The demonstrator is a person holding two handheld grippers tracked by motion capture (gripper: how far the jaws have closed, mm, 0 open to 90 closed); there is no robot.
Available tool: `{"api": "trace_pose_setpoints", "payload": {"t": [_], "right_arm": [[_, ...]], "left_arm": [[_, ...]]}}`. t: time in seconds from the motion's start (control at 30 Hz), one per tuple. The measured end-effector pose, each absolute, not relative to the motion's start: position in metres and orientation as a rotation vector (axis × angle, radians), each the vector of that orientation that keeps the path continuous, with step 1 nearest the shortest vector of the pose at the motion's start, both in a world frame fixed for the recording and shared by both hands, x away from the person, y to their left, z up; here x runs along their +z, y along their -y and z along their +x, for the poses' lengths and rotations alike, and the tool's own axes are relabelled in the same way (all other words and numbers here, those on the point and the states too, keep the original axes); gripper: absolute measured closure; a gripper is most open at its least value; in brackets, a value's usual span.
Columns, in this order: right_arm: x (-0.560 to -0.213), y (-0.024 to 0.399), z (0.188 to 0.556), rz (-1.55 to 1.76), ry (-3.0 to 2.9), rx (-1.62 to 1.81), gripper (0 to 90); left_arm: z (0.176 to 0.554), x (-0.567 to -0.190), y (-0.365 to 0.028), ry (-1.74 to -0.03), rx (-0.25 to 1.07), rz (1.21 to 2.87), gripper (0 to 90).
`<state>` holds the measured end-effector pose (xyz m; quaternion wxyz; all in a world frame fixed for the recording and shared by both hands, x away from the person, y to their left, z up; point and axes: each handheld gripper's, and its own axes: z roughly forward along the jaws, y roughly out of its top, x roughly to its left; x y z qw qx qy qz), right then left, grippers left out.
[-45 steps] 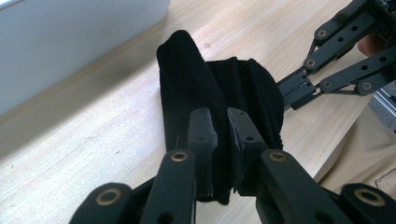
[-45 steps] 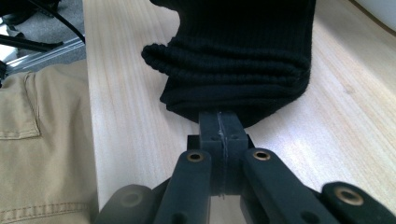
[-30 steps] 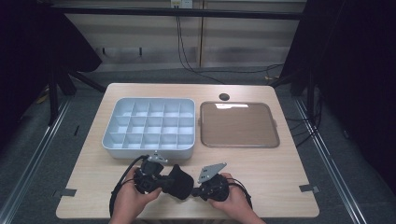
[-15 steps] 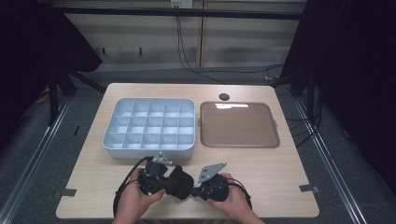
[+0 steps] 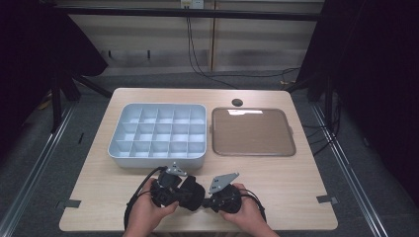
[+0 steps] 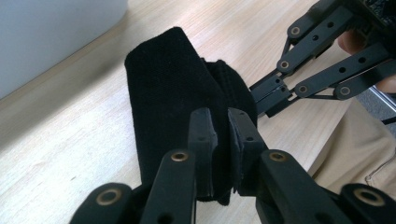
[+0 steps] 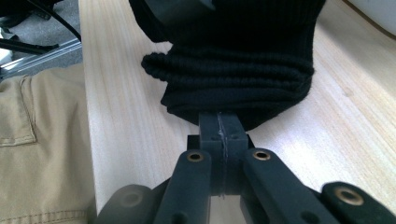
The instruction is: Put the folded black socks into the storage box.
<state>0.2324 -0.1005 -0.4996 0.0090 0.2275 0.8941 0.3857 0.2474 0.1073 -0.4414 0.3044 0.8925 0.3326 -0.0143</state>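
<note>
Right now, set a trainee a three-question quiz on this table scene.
1. True or false: the black knitted cloth lies inside the white compartment tray.
2. Which thing lies right of that tray? A) a brown flat tray B) a red bowl C) a stack of plates
3. What are the left gripper and the right gripper both shut on?

Key:
1. False; it is held over the wooden table, in front of the compartment tray.
2. A, the brown flat tray.
3. The black knitted cloth, one gripper at each side.
</note>
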Motion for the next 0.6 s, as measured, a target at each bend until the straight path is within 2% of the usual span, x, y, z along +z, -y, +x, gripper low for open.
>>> {"api": "trace_pose_setpoints", "payload": {"t": [0.6], "right_arm": [[-0.499,0.101,0.232,0.724,-2.789,1.198,90.0]], "left_arm": [[0.245,-0.458,-0.092,-0.84,-0.064,2.382,80.8]]}}
